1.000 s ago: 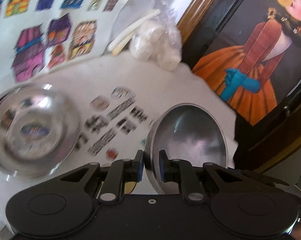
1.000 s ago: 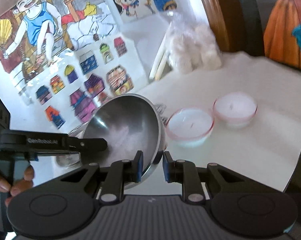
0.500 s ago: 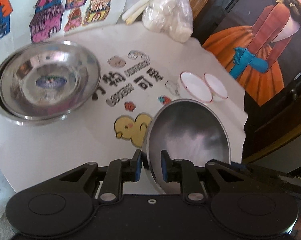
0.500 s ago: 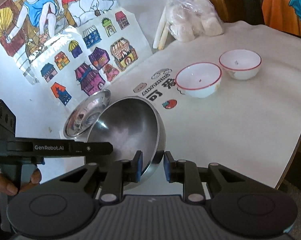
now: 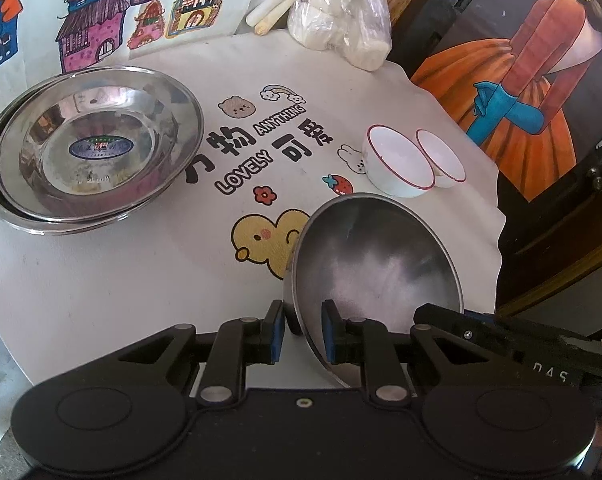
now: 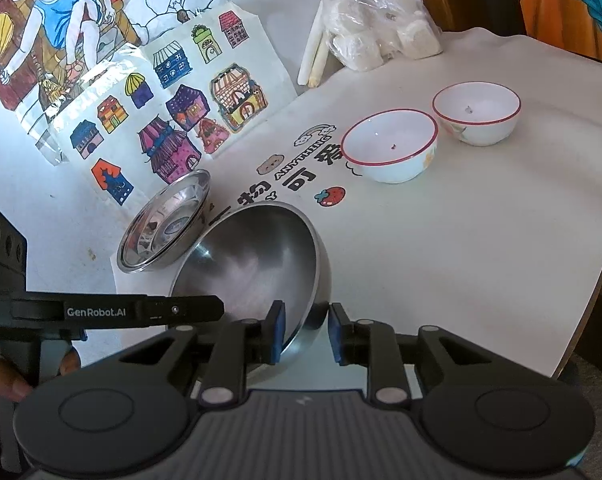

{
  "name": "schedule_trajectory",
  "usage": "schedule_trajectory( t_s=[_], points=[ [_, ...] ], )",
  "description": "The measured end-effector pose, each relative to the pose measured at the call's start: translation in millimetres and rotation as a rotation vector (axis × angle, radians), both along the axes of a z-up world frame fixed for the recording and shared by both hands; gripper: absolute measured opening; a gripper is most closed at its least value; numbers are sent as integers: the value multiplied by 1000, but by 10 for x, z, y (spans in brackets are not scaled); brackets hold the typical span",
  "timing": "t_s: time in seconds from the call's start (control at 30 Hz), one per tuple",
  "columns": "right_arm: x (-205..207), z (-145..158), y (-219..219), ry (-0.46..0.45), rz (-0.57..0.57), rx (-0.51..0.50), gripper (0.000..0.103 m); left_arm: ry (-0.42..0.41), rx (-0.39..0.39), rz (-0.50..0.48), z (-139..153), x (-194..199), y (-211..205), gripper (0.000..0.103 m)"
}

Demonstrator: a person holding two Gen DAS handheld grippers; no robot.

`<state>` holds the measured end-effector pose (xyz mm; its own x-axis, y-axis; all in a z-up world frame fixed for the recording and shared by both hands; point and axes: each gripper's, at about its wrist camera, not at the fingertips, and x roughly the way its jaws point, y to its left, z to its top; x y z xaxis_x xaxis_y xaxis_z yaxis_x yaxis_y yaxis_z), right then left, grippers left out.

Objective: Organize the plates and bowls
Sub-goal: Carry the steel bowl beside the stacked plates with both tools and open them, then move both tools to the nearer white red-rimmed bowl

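A matte steel bowl (image 5: 375, 264) is held tilted above the table by both grippers. My left gripper (image 5: 303, 334) is shut on its near rim. My right gripper (image 6: 305, 332) is shut on the opposite rim of the same bowl (image 6: 257, 260). Two stacked shiny steel plates (image 5: 89, 148) sit at the table's left and show in the right wrist view (image 6: 167, 224). Two white bowls with red rims stand side by side at the right, the near one (image 6: 389, 150) and the far one (image 6: 477, 114); both show in the left wrist view (image 5: 397, 164).
A white cloth with cartoon prints (image 5: 261, 152) covers the table. A plastic bag of white lumps (image 5: 341, 28) and two white sticks (image 6: 315, 60) lie at the back. Drawings lean on the wall (image 6: 149, 80). The table edge (image 6: 597, 288) runs at the right.
Both grippers with the steel bowl have pulled back and risen from the table, so the stacked plates and white bowls look farther off. Both grips are unchanged.
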<state>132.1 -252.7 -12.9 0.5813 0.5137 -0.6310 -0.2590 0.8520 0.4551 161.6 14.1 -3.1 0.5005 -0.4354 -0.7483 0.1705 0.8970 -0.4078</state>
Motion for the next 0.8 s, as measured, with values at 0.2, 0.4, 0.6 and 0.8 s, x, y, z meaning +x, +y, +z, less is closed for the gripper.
schedule_trajectory(
  t_s=[0.2,0.4,0.6,0.8],
  points=[
    [-8,2,-20,-22,-4,16,35,-26,3,6,4,-13,1,22],
    [1,-1,-71,-36,-22,21,39,-62,-2,44,48,-69,56,28],
    [-23,12,-130,-68,-48,39,53,-134,26,81,168,-132,89,48],
    [-32,51,-161,-110,-68,37,79,-194,98,85,244,-90,-10,74]
  ],
)
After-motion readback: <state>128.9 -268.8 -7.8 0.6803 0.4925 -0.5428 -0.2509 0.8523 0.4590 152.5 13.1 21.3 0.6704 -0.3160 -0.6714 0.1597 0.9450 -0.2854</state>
